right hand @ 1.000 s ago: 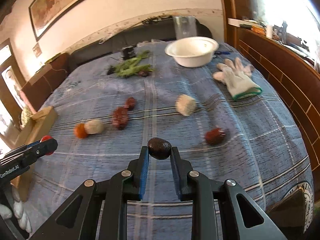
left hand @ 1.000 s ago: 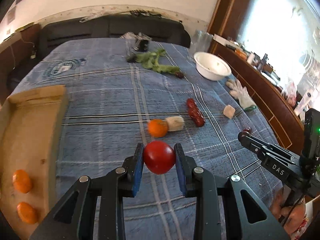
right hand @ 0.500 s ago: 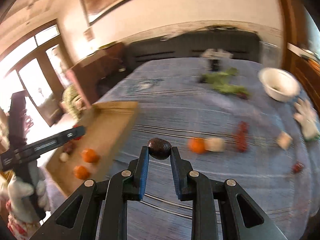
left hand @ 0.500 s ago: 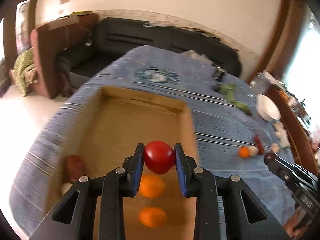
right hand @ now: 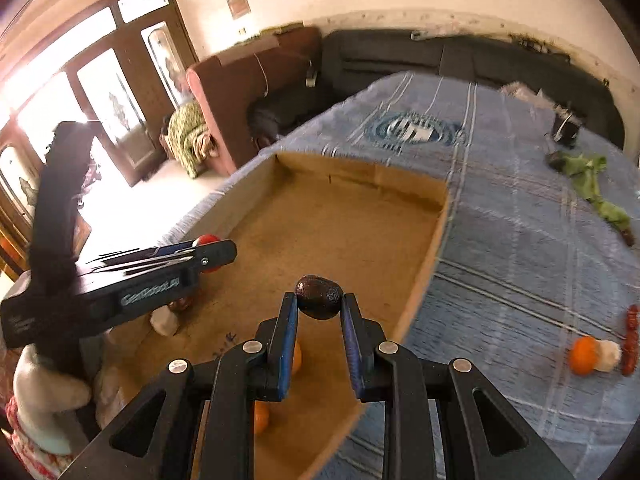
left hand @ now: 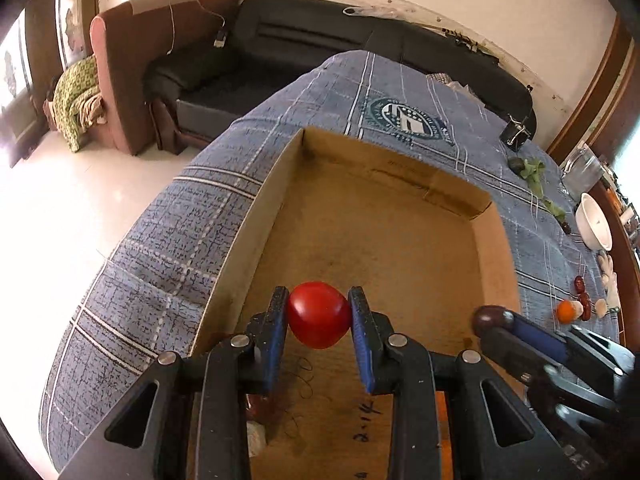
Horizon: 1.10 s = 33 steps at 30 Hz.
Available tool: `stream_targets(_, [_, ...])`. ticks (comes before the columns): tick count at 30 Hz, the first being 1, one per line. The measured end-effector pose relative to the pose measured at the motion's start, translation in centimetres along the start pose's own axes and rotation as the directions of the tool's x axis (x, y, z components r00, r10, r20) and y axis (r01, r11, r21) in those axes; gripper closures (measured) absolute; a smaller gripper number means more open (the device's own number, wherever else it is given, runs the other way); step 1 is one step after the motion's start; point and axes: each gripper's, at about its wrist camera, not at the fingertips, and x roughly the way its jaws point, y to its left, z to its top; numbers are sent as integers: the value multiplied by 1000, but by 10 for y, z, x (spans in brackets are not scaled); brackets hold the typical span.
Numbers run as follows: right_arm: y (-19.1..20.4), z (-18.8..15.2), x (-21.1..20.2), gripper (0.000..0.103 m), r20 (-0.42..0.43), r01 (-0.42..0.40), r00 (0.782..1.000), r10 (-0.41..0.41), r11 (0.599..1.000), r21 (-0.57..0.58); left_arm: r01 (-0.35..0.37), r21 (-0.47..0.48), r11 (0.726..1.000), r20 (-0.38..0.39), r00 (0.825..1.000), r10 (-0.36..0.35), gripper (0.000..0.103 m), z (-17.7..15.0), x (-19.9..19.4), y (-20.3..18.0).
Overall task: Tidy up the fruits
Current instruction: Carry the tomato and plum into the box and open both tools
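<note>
My left gripper (left hand: 318,314) is shut on a red tomato (left hand: 317,315) and holds it above the near part of the open cardboard box (left hand: 384,224). My right gripper (right hand: 319,304) is shut on a dark avocado (right hand: 319,297) and holds it over the same box (right hand: 340,220), to the right of the left gripper (right hand: 208,248). The right gripper's tip with the avocado (left hand: 493,318) shows at the right in the left wrist view. Oranges (right hand: 261,418) lie in the box, partly hidden under my right fingers.
The box lies on a blue plaid cloth (right hand: 520,240). On the cloth outside the box lie an orange (right hand: 584,355), a pale piece (right hand: 608,356), reddish fruits (right hand: 631,340), green leaves (right hand: 592,184) and a white bowl (left hand: 596,224). A sofa (left hand: 320,48) stands behind.
Both grippers have swung left from over the cloth to over the cardboard box, each still holding its fruit. The right gripper now sits close beside the left one.
</note>
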Motion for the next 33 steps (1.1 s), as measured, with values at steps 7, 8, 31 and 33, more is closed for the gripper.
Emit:
stream_targets(7, [0, 9, 29, 78, -41, 12, 999, -12, 1000, 4, 15, -21, 1000, 12, 1000, -15, 74, 1, -1, 4])
stream_targets(8, [0, 10, 31, 78, -41, 17, 999, -17, 1000, -1, 16, -23, 1000, 14, 1000, -16, 74, 1, -1, 4])
stream_targets(31, [-46, -15, -75, 43, 146, 48, 987, -65, 992, 114, 138, -10, 990, 144, 980, -135, 40, -24, -90, -36])
stream_targets(33, [-65, -26, -93, 43, 163, 73, 982, -96, 987, 142, 151, 15, 988, 138, 979, -152, 40, -30, -93, -49])
